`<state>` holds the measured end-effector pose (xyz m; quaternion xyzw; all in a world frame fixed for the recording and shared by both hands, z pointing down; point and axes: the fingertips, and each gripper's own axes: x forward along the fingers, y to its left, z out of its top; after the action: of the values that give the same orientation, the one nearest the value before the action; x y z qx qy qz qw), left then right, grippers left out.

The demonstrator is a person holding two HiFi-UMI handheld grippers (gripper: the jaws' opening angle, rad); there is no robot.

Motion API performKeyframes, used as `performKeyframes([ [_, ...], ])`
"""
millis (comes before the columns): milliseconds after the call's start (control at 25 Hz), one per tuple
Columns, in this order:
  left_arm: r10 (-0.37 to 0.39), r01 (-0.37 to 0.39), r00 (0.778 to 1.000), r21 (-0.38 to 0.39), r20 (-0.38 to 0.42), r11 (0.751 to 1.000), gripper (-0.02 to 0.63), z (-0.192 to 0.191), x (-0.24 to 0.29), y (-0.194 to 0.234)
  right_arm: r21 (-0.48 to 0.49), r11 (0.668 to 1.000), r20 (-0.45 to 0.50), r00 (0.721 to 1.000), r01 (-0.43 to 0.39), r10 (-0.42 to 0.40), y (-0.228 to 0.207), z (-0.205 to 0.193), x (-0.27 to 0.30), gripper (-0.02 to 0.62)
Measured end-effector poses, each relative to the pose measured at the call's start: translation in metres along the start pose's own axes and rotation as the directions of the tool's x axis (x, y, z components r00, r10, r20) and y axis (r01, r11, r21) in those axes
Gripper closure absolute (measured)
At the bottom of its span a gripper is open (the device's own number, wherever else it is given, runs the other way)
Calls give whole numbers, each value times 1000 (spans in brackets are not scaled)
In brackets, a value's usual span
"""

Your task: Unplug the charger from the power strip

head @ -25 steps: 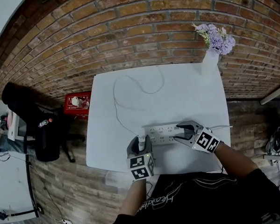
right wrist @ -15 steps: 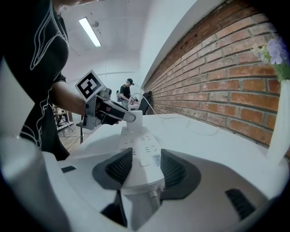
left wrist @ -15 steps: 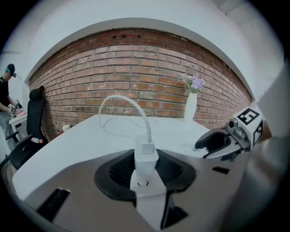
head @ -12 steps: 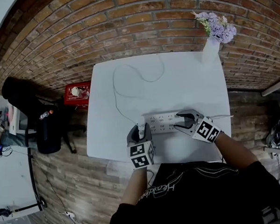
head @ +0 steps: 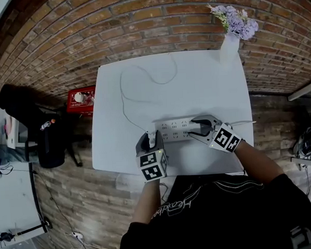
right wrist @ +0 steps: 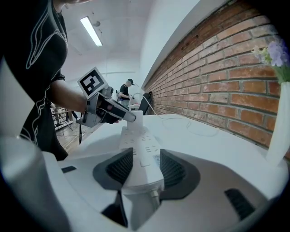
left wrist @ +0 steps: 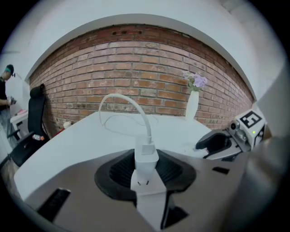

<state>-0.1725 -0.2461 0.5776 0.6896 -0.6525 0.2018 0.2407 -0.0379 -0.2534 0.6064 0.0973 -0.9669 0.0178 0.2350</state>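
Gripping charger (left wrist: 146, 156), steadying strip (right wrist: 141, 158)
Left gripper (left wrist: 146, 171) jaws clamp the light, rigid charger by its flat sides, lower centre on the worktop (head: 195, 88); right gripper (right wrist: 144, 168) jaws are closing round the strip.

Office-like studio: brick wall (head: 140, 23), white table (head: 195, 88) (ceiling strip light (right wrist: 90, 31)).

I see the power strip (head: 176, 129) on the table (head: 205, 87) near my edge, the charger (head: 152, 139) at its left end, the vase (head: 228, 49) at the far right corner.
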Motion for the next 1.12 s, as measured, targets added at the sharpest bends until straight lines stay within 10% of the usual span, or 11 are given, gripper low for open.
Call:
performKeyframes([
  [360,38,-39,999,86,18,996,469,1,-3,-3,0,1000,4,1000,5,-5,1,-1,-1,428],
  [640,-25,24,1000,-75,-5,997,469,-2,-2,3,6,1000,0,1000,0,0,1,-1,0,428],
  [880,43,-45,999,102,21,994,469,1,-6,-4,10,1000,2,1000,1,-1,1,-1,0,428],
  [1120,-30,29,999,-86,-11,996,469,-3,-5,3,8,1000,0,1000,1,-1,1,-2,0,428],
])
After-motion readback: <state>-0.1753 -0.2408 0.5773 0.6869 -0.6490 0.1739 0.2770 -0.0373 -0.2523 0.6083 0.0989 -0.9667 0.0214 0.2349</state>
